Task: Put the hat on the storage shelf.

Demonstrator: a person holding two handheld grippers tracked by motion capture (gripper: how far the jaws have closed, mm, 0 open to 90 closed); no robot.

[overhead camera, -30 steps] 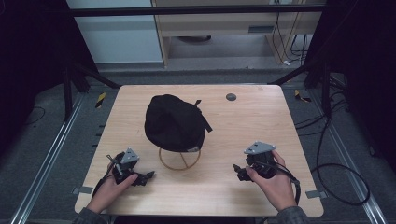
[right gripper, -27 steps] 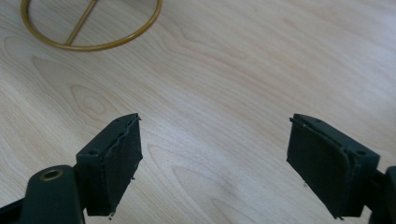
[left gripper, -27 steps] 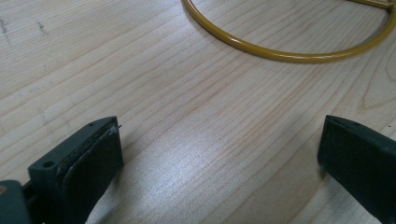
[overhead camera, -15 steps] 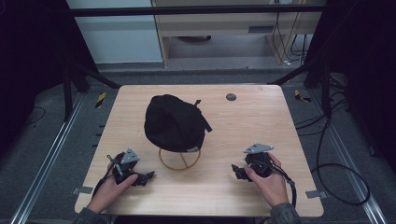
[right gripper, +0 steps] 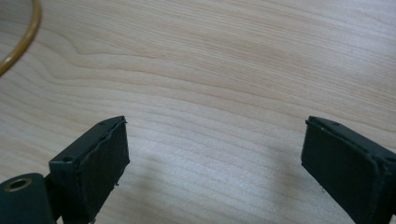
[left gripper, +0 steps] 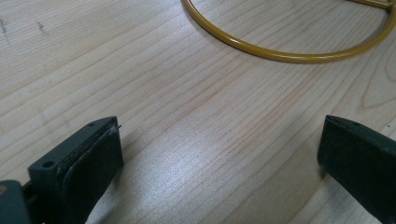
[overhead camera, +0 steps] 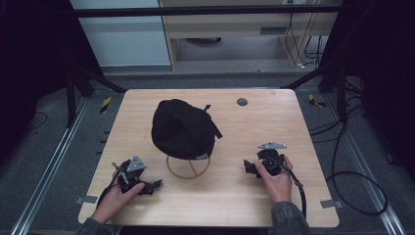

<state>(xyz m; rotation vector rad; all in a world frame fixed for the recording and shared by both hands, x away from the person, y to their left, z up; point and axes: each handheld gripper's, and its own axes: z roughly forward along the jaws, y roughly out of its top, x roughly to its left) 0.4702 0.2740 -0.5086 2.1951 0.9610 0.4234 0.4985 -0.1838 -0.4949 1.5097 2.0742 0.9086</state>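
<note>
The black cap [overhead camera: 183, 128] sits on a gold wire stand [overhead camera: 188, 166] mid-table [overhead camera: 293, 205]. The left gripper [overhead camera: 155, 185] and right gripper [overhead camera: 247, 167] rest on the wood either side of the stand, both gaping and empty; the right jaws have just been opening.

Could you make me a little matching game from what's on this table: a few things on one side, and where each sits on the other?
Things:
1. black cap
2. gold wire stand
3. small dark disc
4. right hand-held gripper

Places or states:
A. near the table's far edge
B. jaws open over bare wood
C. draped on top of the stand
D. ring base resting on the table, under the cap

Pairs: 1-C, 2-D, 3-A, 4-B
</note>
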